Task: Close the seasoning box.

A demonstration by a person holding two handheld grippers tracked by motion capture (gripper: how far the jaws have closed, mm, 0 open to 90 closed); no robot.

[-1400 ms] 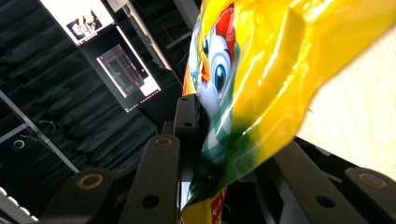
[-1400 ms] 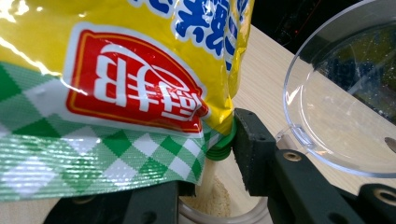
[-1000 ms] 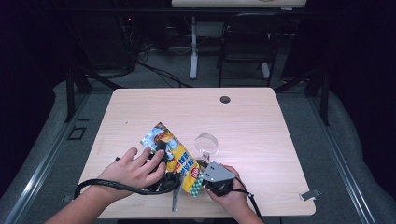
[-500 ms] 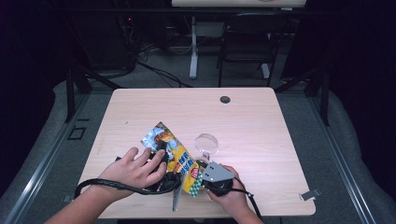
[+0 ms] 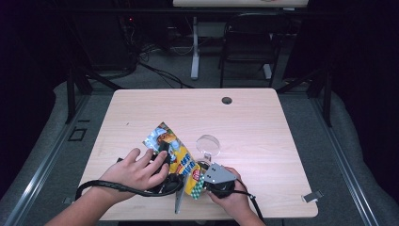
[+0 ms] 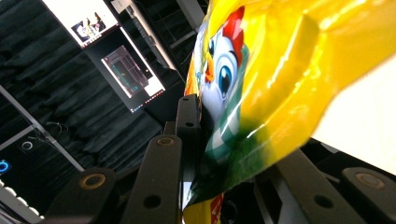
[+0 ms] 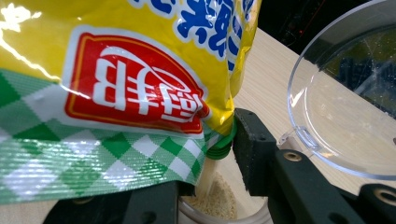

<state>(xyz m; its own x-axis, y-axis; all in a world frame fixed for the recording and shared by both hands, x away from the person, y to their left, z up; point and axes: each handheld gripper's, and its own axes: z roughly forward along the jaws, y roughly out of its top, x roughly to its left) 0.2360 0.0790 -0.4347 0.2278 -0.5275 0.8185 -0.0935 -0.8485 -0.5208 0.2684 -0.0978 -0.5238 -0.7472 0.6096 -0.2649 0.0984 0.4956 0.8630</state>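
At the table's (image 5: 263,108) near edge, a yellow seasoning bag (image 5: 181,162) is gripped by the left gripper (image 5: 162,155) and poured into a jar (image 7: 219,205) clamped by the right gripper (image 5: 211,181); the jar is judged barely filled.

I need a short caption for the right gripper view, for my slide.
Yellow seasoning bag pours fine granules through its green spout into a clear container between the tool's jaws, beside a transparent lid.

A glossy yellow snack bag (image 6: 280,79) printed with a cartoon chicken is sitting clamped between the left gripper (image 6: 224,186)'s black jaws.
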